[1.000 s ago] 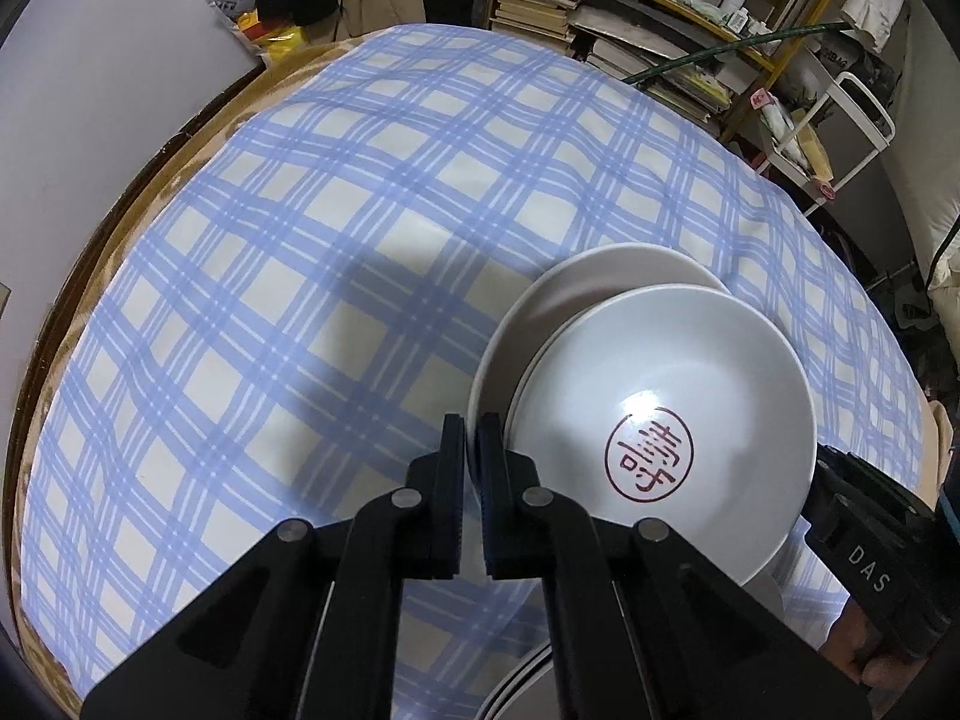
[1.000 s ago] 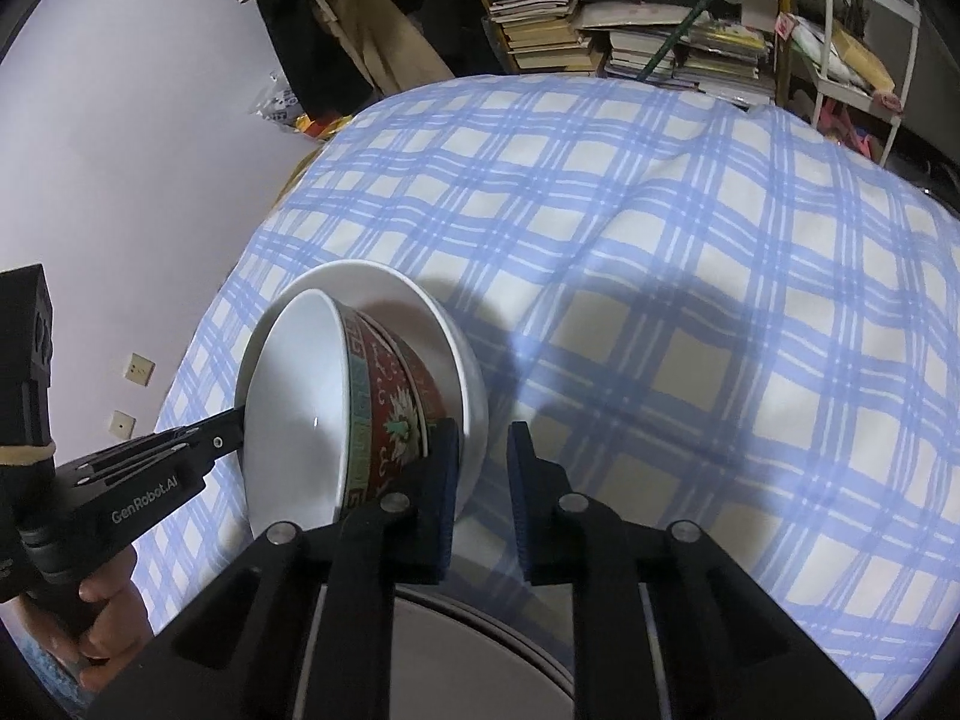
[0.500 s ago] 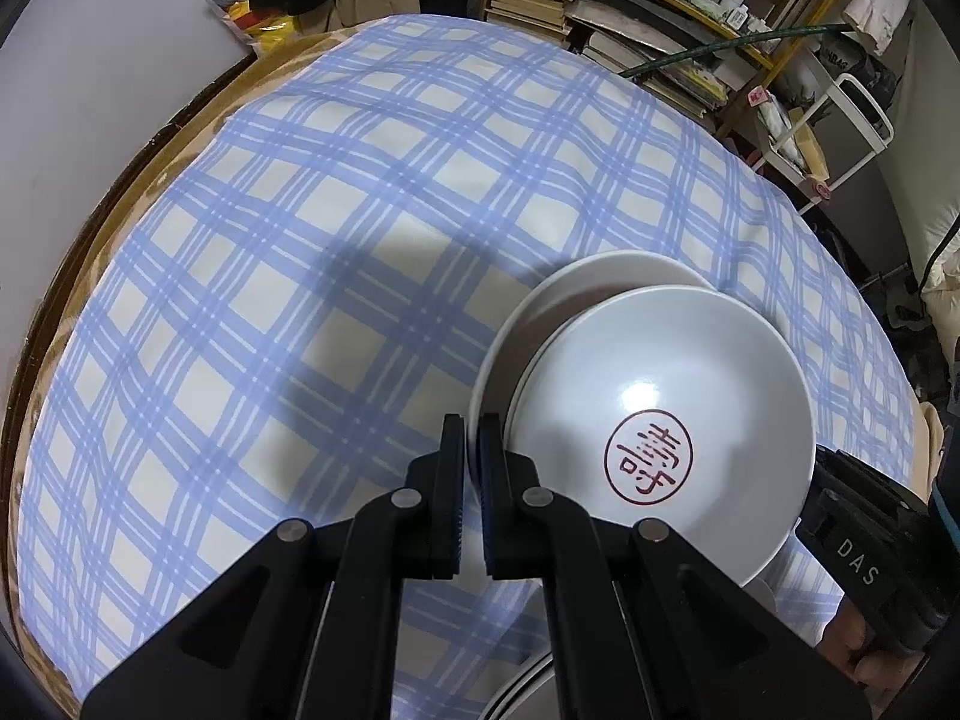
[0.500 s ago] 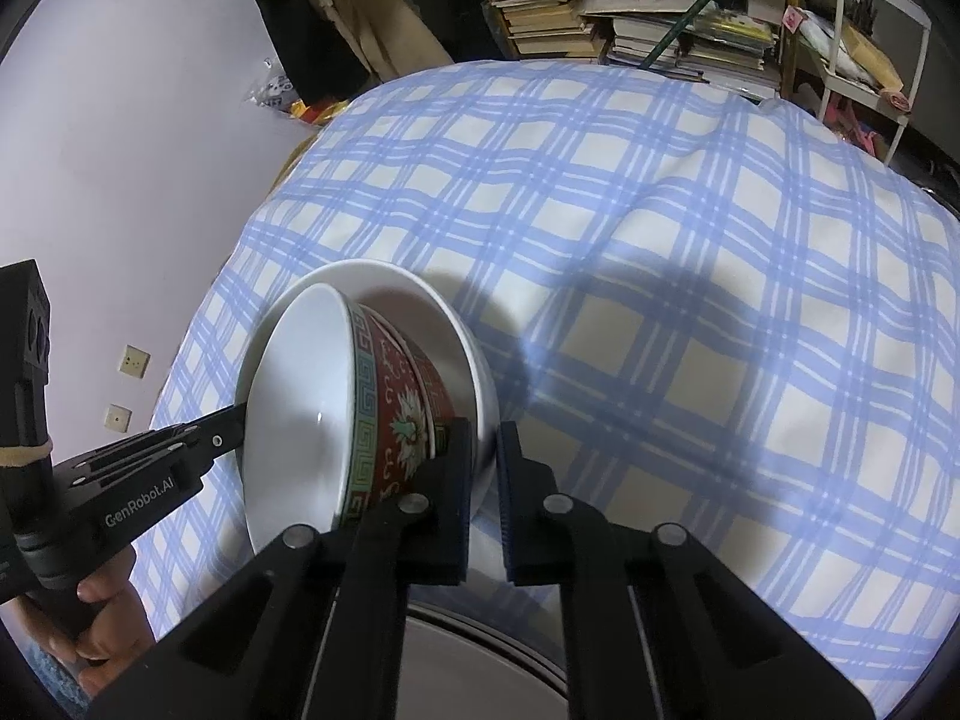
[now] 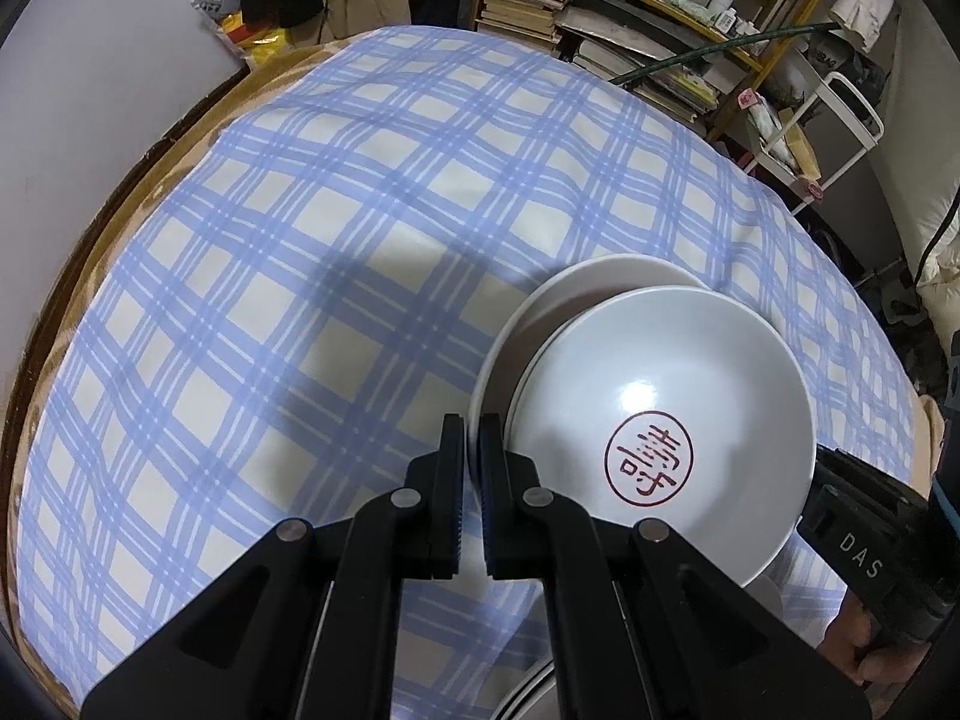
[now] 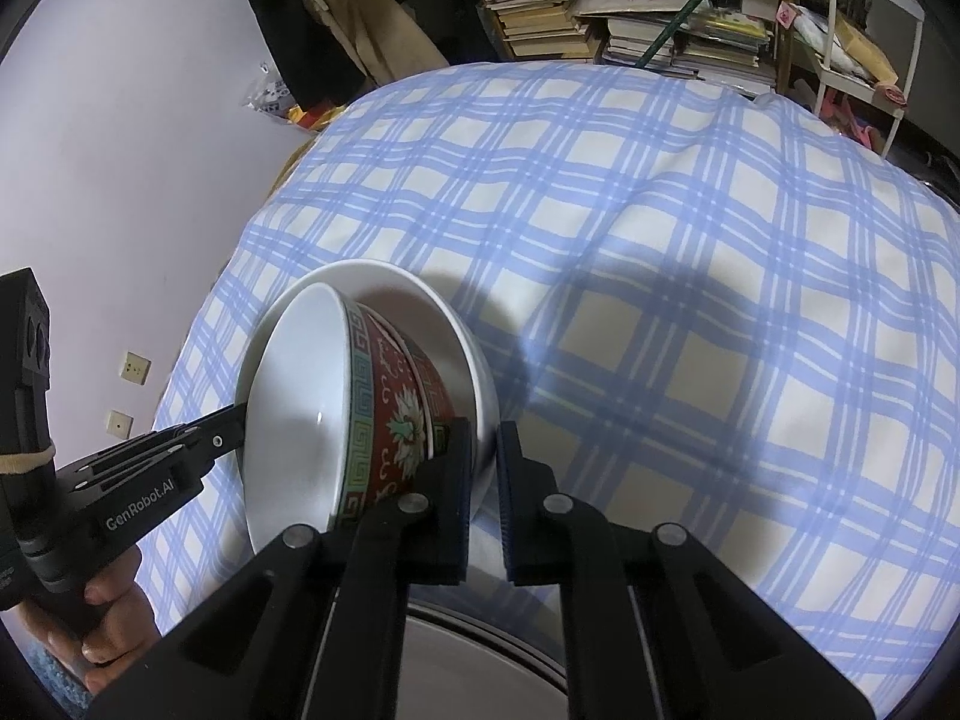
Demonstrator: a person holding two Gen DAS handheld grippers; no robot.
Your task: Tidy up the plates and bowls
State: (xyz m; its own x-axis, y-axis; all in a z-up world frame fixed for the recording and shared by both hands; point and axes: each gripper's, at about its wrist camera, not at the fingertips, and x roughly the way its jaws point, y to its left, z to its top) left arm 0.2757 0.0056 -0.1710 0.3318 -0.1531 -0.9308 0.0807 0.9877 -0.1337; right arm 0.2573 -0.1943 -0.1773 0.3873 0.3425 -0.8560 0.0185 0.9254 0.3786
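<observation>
Left wrist view: left tongs [image 5: 472, 444] are clamped on the rim of a white plate [image 5: 600, 282], bowl [image 5: 660, 420] with a red seal mark sits in it just right of the tips, right tongs [image 5: 840, 510] at far right edge; both held above the checked cloth table [image 5: 300, 300]. Right wrist view: right tongs [image 6: 483, 450] pinch the plate [image 6: 474, 372] rim on the opposite side, red patterned bowl [image 6: 390, 420] tilted just left, left tongs [image 6: 222, 432] beyond. Looks like mid-carry; next is a level set-down. Another plate [image 6: 480, 648] lies below the tips; bookshelf [image 6: 630, 12] is well apart, so it's not blocking
</observation>
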